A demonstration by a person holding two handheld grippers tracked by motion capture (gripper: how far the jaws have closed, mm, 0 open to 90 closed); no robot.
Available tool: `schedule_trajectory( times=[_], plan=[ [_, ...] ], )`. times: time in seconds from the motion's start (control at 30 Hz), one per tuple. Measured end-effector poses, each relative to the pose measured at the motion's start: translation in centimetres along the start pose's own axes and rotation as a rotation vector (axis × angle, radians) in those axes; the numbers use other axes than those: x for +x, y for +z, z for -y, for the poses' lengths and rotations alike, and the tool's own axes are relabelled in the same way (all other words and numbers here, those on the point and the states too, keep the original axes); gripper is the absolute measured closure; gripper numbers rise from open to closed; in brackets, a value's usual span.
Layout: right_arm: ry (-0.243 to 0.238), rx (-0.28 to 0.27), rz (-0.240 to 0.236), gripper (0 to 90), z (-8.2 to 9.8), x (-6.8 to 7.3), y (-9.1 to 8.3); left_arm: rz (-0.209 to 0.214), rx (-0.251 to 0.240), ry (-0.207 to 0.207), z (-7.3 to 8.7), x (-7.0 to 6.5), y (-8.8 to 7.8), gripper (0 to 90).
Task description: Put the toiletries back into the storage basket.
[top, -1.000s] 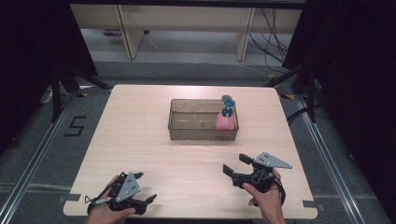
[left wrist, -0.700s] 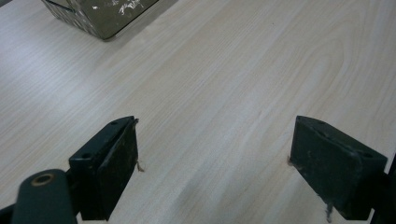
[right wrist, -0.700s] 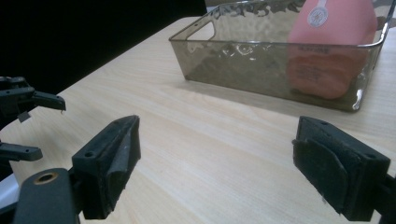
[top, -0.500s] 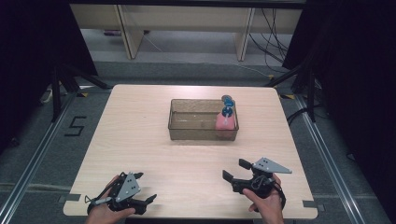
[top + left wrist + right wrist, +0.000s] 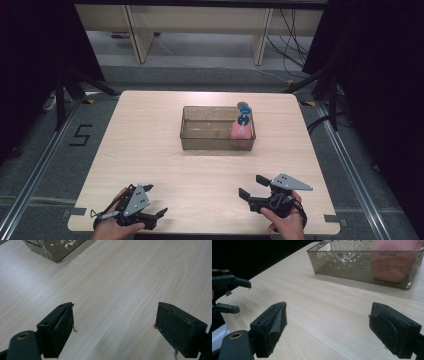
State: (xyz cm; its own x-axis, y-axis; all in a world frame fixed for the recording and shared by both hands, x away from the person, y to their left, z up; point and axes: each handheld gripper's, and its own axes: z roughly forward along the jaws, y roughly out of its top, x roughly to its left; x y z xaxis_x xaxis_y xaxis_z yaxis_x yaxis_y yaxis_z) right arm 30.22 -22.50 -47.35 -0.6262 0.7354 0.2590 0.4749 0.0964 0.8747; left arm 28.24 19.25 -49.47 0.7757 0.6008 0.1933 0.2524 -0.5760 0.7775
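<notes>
A smoky clear plastic bin (image 5: 210, 129) stands in the middle of the table. A pink bottle (image 5: 241, 129) with a blue cap stands upright in its right end; in the right gripper view the bottle (image 5: 394, 263) shows through the bin wall (image 5: 352, 267). My left gripper (image 5: 156, 200) rests at the near left edge, open, with bare wood between its jaws (image 5: 115, 332). My right gripper (image 5: 251, 186) sits at the near right, open and holding nothing (image 5: 328, 332), pointing left toward the bin. The left gripper (image 5: 237, 295) also appears at the left of the right gripper view.
The light wooden table (image 5: 150, 145) has broad bare wood between the bin and both grippers. One corner of the bin (image 5: 57, 247) shows at the top left of the left gripper view. Dark floor, metal rails and shelving legs surround the table.
My right gripper has drawn back slightly toward the near table edge. The left gripper, bin and bottle have stayed where they were.
</notes>
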Motion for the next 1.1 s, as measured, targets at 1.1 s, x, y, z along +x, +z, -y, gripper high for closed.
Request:
schedule_trajectory(
  times=[1.1],
  plan=[
    [-0.039,0.042,0.017,15.5,1.8,1.6,-1.8,-0.019,0.007,0.010,0.0,0.1,0.0,14.8]
  ],
)
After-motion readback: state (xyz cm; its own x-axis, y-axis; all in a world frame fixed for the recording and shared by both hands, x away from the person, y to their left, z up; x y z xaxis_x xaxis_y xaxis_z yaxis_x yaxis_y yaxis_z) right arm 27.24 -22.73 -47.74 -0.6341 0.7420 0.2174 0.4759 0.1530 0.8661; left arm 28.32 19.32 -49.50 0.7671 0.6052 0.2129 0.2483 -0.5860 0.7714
